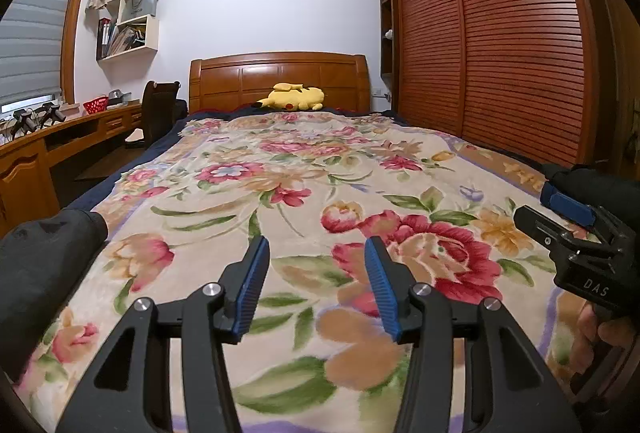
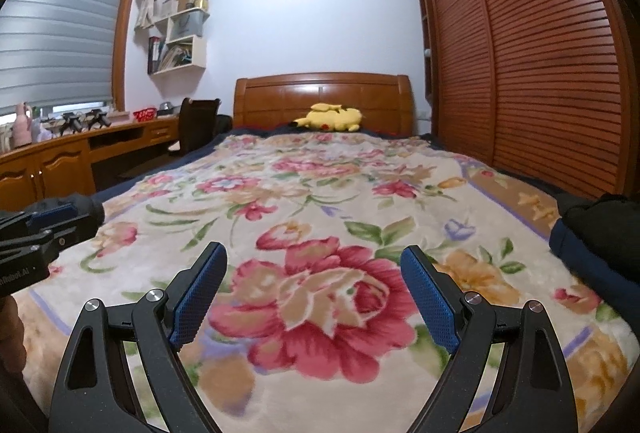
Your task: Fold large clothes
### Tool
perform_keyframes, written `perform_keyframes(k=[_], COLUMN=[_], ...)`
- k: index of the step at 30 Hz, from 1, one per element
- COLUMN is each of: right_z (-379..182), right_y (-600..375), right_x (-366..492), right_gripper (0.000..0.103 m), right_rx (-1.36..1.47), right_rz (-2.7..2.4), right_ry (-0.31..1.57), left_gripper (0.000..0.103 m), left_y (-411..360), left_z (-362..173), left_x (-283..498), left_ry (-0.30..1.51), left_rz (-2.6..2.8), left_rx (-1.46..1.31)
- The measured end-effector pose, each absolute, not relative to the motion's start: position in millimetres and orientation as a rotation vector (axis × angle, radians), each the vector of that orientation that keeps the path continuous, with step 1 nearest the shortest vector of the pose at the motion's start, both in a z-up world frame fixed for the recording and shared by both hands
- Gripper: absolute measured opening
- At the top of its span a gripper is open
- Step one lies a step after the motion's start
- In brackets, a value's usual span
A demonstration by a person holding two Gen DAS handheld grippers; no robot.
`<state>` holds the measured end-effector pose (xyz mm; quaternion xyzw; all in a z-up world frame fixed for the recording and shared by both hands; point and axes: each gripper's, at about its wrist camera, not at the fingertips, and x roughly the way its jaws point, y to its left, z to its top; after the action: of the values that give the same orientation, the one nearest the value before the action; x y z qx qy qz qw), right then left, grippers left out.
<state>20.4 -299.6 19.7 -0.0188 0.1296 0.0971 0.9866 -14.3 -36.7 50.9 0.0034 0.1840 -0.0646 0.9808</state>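
Observation:
A black garment lies bunched at the bed's left edge, left of my left gripper. That gripper is open over the floral blanket with nothing between its blue pads. Another dark bundle, black over navy, sits at the bed's right edge, right of my right gripper, which stands wide open and empty above a large red flower. Each gripper shows in the other's view: the right gripper in front of the dark bundle, the left gripper in front of the black garment.
A yellow plush toy lies by the wooden headboard. A slatted wardrobe runs along the bed's right side. On the left stand a wooden desk, a dark chair and wall shelves.

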Motion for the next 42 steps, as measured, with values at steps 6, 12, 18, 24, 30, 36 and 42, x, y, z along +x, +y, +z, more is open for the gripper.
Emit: perform_keyframes(k=[6, 12, 18, 24, 30, 36, 42], right_z=[19.4, 19.7, 19.7, 19.2, 18.8, 18.6, 18.8], right_y=[-297.7, -297.5, -298.1, -296.9, -296.7, -296.7, -297.1], right_x=[20.9, 20.8, 20.9, 21.4, 21.7, 21.9, 21.5], right_gripper=[0.090, 0.090, 0.090, 0.090, 0.090, 0.090, 0.090], right_rx=[-0.042, -0.040, -0.040, -0.038, -0.039, -0.039, -0.039], right_rz=[0.201, 0.200, 0.199, 0.197, 0.196, 0.197, 0.198], right_ry=[0.263, 0.262, 0.260, 0.259, 0.259, 0.258, 0.259], left_gripper=[0.050, 0.051, 0.051, 0.052, 0.052, 0.052, 0.053], left_y=[-34.5, -34.6, -34.4, -34.2, -34.6, -34.1, -30.0], left_z=[48.6, 48.8, 48.8, 48.4, 48.9, 48.5, 47.0], left_x=[-12.6, -12.5, -12.5, -12.2, -12.5, -12.0, -11.8], left_ry=[0.373, 0.373, 0.373, 0.373, 0.373, 0.373, 0.373], left_rz=[-0.126, -0.126, -0.126, -0.127, -0.127, -0.124, -0.124], left_rx=[0.004, 0.005, 0.005, 0.006, 0.005, 0.004, 0.000])
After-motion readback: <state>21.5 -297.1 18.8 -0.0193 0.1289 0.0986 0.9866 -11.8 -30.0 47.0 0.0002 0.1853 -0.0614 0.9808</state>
